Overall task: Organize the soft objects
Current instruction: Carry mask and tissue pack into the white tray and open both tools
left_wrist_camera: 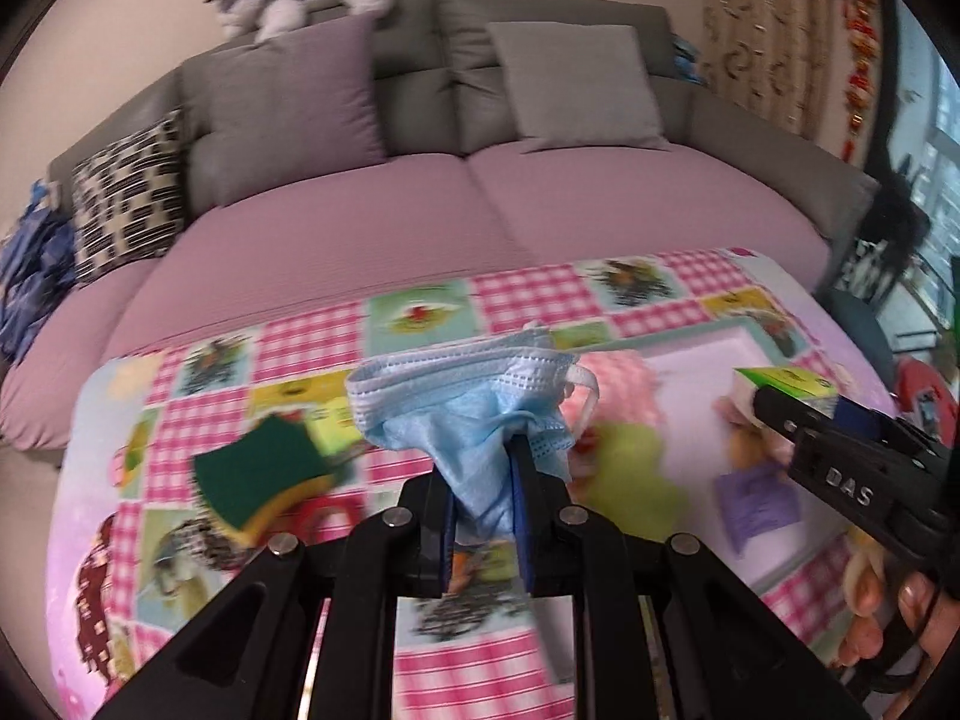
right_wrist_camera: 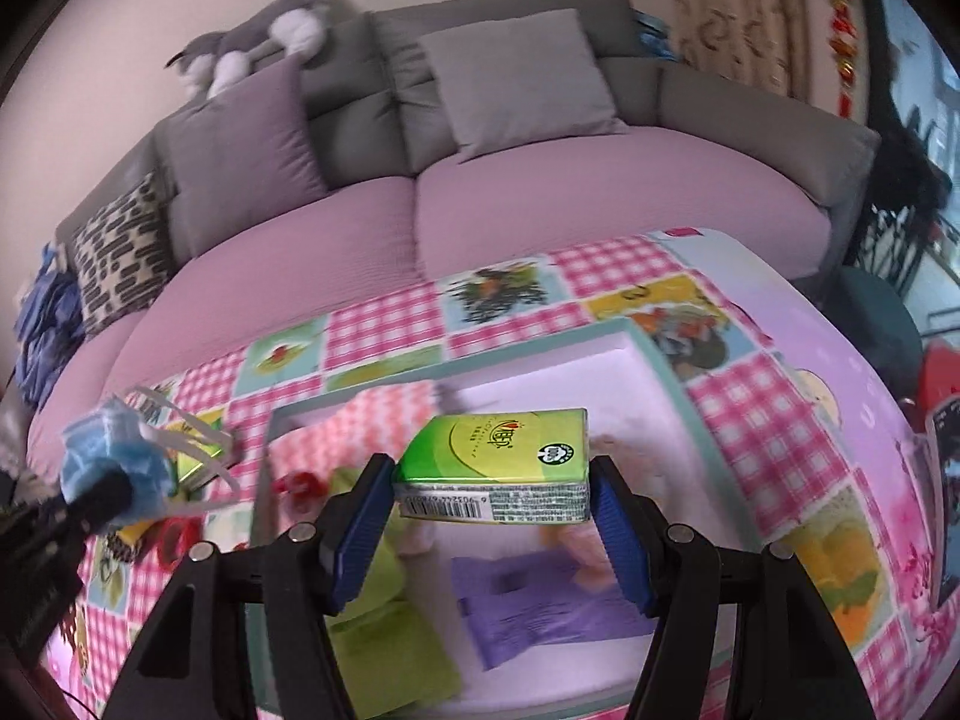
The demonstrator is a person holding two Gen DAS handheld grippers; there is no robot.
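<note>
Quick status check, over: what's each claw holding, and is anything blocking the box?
Left gripper clamped on blue face mask. Right gripper holding green tissue pack above white box. Nothing blocking.

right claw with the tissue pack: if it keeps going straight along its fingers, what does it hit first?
Probably the open tray below it, likely its bare floor or the purple packet. The right claw points down into it; depth is unclear.

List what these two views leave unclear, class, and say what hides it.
- Tray contents: blurred in both views, partly behind the tissue pack.
- Sponge: left view, blurred.
- Mask lower part: hidden between the left gripper fingers.
</note>
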